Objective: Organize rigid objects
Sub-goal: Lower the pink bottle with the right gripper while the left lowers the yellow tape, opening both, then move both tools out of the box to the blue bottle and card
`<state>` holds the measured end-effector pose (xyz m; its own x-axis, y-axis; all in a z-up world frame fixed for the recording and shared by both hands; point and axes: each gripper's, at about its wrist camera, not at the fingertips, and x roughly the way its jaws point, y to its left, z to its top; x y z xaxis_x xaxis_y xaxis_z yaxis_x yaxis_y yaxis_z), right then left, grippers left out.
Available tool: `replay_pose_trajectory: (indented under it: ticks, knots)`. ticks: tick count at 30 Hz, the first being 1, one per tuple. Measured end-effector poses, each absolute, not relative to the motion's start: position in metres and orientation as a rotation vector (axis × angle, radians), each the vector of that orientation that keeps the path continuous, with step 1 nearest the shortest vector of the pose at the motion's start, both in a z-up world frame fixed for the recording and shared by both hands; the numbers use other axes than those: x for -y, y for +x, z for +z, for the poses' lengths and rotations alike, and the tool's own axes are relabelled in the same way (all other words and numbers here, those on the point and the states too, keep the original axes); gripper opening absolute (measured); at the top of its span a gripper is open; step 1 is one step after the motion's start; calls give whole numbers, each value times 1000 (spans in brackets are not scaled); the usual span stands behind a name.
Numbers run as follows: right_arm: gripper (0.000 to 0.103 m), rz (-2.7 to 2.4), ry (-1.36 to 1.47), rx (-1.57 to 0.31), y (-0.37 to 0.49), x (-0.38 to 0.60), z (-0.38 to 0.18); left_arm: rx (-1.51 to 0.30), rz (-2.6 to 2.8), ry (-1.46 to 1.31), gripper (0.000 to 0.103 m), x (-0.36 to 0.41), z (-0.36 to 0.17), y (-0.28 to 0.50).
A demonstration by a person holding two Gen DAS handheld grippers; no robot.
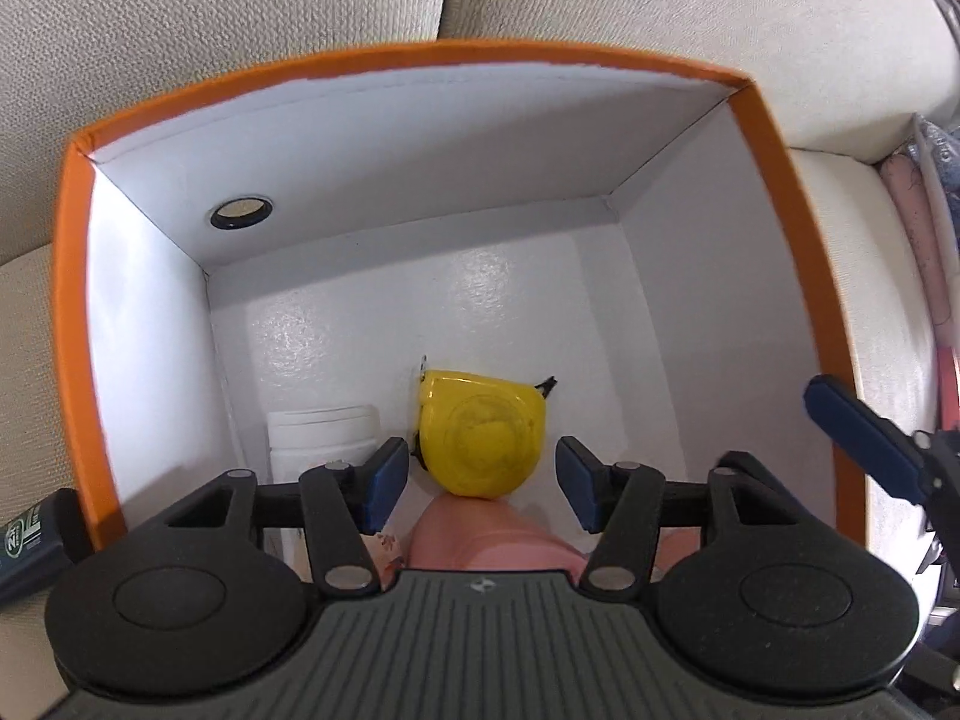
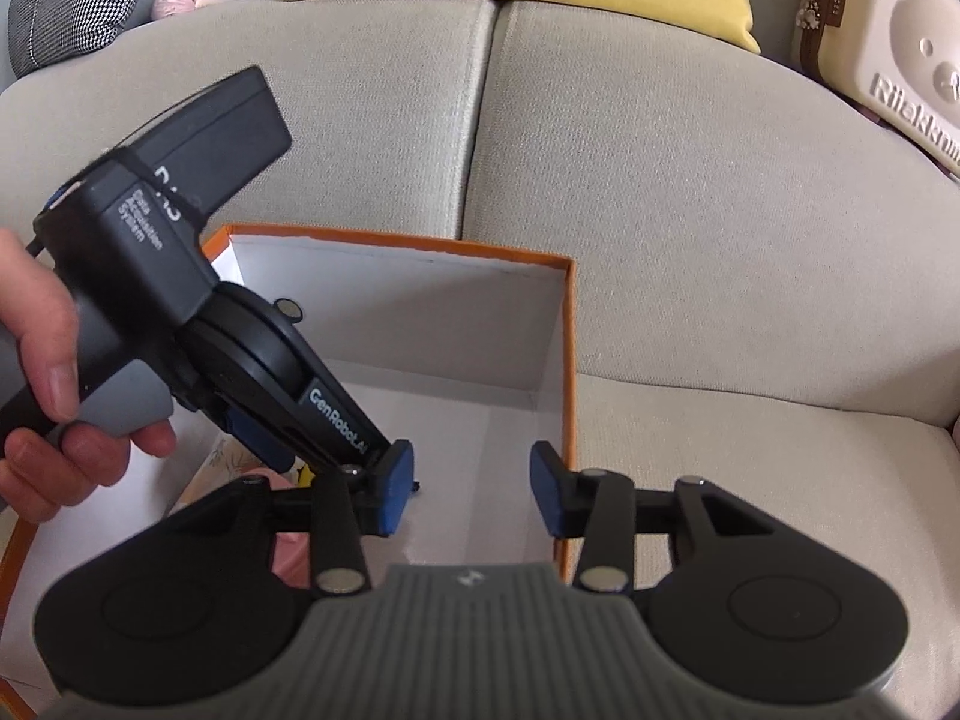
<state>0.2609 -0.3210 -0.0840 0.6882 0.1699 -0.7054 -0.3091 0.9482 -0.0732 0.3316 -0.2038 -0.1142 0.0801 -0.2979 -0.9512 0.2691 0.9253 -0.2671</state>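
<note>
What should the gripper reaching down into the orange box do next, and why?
Probably lift straight out. The left gripper hangs open inside the orange-rimmed white cardboard box, and the round yellow plastic tape measure lies on the floor between its pads, apparently untouched, beside a white plastic jar. It looks already placed.

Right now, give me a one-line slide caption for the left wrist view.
Open left gripper above yellow plastic tape measure and white plastic bottle inside orange-rimmed white cardboard box.

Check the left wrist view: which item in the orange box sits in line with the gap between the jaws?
The yellow round plastic tape measure, centred between the open jaws. The white plastic bottle sits off to its left, behind the left finger; a pink item lies nearer the camera.
</note>
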Motion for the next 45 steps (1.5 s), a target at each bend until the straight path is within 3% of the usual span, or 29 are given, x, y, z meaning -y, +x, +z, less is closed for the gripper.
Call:
replay_pose_trajectory:
  ticks: [10,22,27,28,30,32,34,38,45]
  knots:
    - [45,256,-198,-749,248,315,-63,-1217,-490,-37,66,170,-45,290]
    - [45,282,-53,-691,219,263,-25,-778,-394,-38,63,55,28,215]
    - [45,410,-29,-709,205,200,-20,-826,-314,-36,63,0,14,205]
    - [45,447,-41,-733,203,184,-22,-850,-318,-24,56,-11,12,201]
    - [45,526,-97,-801,199,149,-32,-895,-321,29,53,-23,0,196]
    - [50,588,-188,-882,198,117,-47,-929,-357,91,53,-29,-15,194]
    - [64,608,-281,-980,201,91,-66,-962,-384,137,53,-33,-28,195]
    - [66,558,-440,-1109,215,58,-100,-963,-439,231,53,-35,-51,208]
    - [65,497,-730,-1078,212,27,-121,-871,-510,528,53,-24,-82,225]
